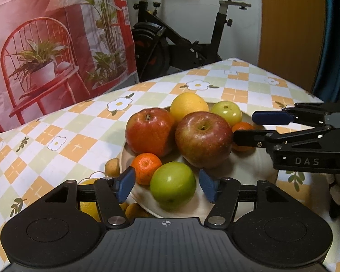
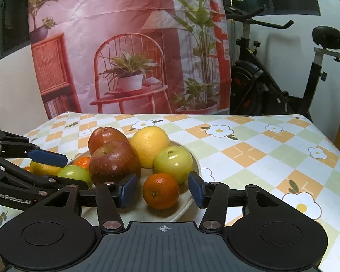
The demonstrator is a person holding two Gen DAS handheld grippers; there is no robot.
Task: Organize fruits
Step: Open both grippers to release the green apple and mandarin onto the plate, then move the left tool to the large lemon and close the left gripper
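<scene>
**A:** Start nearest. Why is the left gripper parked where it is?

**B:** Its blue pads stand wide apart, one on either side of the round green apple at the near rim of the shallow cream plate. Nothing is clamped; I judge it is either lining up on that apple or has just let it go, and I cannot tell which.

**A:** And the right gripper?

**B:** Likewise spread wide and empty, framing the small orange tangerine at the plate's rim on its side. The pads sit beside the fruit, not touching it.

**A:** So where is the fruit?

**B:** Heaped on the plate: a second small tangerine just beside the green apple, then two large red apples, a dark one and a brighter one, pressed together in the middle. Behind them are a big yellow citrus and a pale green apple. Round fruit stays put there because each piece leans on its neighbours.

**A:** Anything still off the plate?

**B:** Yes, some small tan and yellow fruit lies on the checked flower-print tablecloth by the plate's left rim, partly hidden under the left gripper.

**A:** Room to move?

**B:** The plate is crowded. The cloth to the right and toward the table's far edge lies open. Beyond it stand a printed red backdrop and a black exercise bike.
</scene>
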